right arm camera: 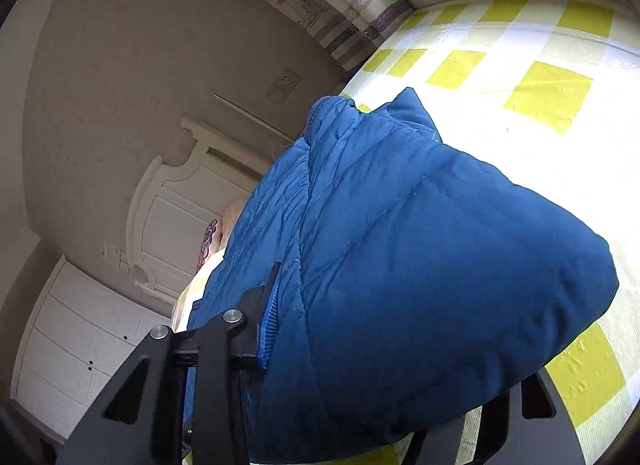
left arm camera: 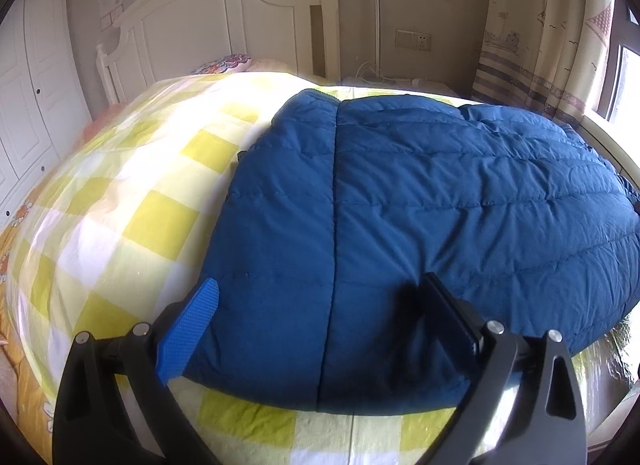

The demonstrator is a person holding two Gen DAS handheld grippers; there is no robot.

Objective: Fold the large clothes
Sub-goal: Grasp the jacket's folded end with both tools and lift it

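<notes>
Daylight pours from the window (left arm camera: pixel 624 77), glare bleaching the checked bedspread (left arm camera: pixel 132 169) beside it; the jacket (left arm camera: pixel 400 201) stays sharp, soft shadows underneath, fisheye bending and darkening every edge.

One blue quilted padded jacket (left arm camera: pixel 420 201). One bed with a yellow-and-white checked cover (left arm camera: pixel 132 201). One white wooden headboard (left arm camera: pixel 208 21). One patterned pillow (left arm camera: pixel 224 64). One printed curtain (left arm camera: pixel 536 25). One white wardrobe (left arm camera: pixel 36 77).

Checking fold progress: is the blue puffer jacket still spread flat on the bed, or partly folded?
Partly folded. The blue puffer jacket lies on the checked bedcover with one panel doubled over along a straight edge.
</notes>
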